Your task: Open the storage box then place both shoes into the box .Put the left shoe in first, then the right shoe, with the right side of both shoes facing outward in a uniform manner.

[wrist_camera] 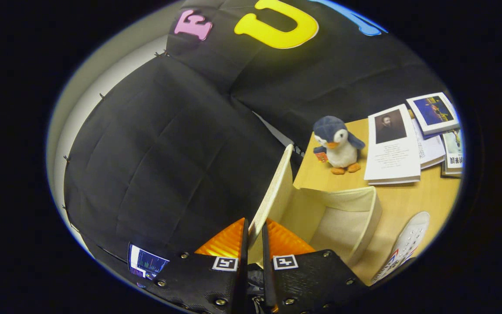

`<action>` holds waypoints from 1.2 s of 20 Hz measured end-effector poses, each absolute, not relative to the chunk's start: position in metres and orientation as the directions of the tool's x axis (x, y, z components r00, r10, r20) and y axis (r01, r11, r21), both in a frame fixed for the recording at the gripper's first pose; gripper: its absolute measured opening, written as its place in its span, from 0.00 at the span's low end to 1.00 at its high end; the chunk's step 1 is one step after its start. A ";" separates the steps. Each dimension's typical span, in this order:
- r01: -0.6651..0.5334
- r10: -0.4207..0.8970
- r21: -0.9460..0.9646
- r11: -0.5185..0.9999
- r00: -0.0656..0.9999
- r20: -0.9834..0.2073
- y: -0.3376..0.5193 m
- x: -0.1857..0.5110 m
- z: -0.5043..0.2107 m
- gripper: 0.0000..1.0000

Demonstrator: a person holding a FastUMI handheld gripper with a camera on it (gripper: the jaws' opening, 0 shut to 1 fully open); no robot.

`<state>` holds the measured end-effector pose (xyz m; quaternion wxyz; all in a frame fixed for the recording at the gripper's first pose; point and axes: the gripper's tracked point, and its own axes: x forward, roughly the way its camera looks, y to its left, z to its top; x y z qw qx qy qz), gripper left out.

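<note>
Both fingers point(233, 237) of hand-held gripper point(254, 233) pinch storage box's lid point(273, 192).

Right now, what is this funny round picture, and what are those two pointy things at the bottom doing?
A person is holding a tool with two fingers, called a gripper. A little camera rides on it and looks forward, so the picture bends round like a fish's eye. The two fingers are pinching the lid of a cream cloth storage box and holding it up, so the box is open. It looks empty inside. The box sits on a wooden table. Beyond it stands a toy penguin, with some booklets beside it. A white shoe lies next to the box, waiting to go in.
</note>
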<state>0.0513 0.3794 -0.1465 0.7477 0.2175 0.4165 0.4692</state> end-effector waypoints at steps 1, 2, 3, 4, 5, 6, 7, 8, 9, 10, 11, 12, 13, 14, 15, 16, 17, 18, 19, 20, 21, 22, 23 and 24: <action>-0.534 0.886 0.712 0.457 0.203 -0.417 0.393 0.050 -0.143 0.15; -0.546 0.890 0.708 0.447 0.194 -0.412 0.408 0.049 -0.140 0.15; -0.556 0.893 0.706 0.439 0.185 -0.409 0.423 0.044 -0.137 0.15; -0.559 0.895 0.706 0.435 0.178 -0.410 0.437 0.041 -0.136 0.15; -0.561 0.896 0.707 0.430 0.170 -0.410 0.451 0.037 -0.138 0.15; -0.558 0.896 0.711 0.428 0.162 -0.413 0.466 0.034 -0.140 0.15; -0.553 0.896 0.716 0.427 0.155 -0.416 0.478 0.030 -0.142 0.15; -0.557 0.896 0.713 0.426 0.149 -0.419 0.492 0.028 -0.144 0.15; -0.568 0.892 0.702 0.430 0.144 -0.429 0.502 0.024 -0.148 0.15; -0.582 0.888 0.689 0.432 0.142 -0.437 0.513 0.022 -0.151 0.15; -0.593 0.883 0.676 0.438 0.141 -0.448 0.524 0.017 -0.152 0.15; -0.604 0.883 0.669 0.433 0.134 -0.451 0.533 0.013 -0.153 0.15; -0.619 0.882 0.659 0.427 0.124 -0.455 0.540 0.009 -0.155 0.17; -0.638 0.880 0.646 0.420 0.113 -0.461 0.542 0.007 -0.154 0.28; -0.655 0.874 0.627 0.422 0.112 -0.472 0.547 0.005 -0.158 0.43; -0.673 0.869 0.605 0.425 0.118 -0.480 0.548 0.006 -0.157 0.57; -0.688 0.865 0.586 0.429 0.125 -0.486 0.548 0.005 -0.156 0.65; -0.699 0.863 0.572 0.430 0.131 -0.489 0.546 0.006 -0.154 0.78; -0.704 0.860 0.564 0.431 0.133 -0.492 0.544 0.006 -0.152 0.79; -0.708 0.859 0.559 0.432 0.134 -0.494 0.541 0.007 -0.150 0.79; -0.711 0.855 0.550 0.438 0.141 -0.499 0.535 0.007 -0.148 0.79; -0.715 0.853 0.542 0.442 0.148 -0.501 0.528 0.009 -0.146 0.81; -0.717 0.850 0.533 0.449 0.158 -0.503 0.519 0.009 -0.144 0.82; -0.719 0.846 0.523 0.457 0.170 -0.506 0.510 0.013 -0.141 0.82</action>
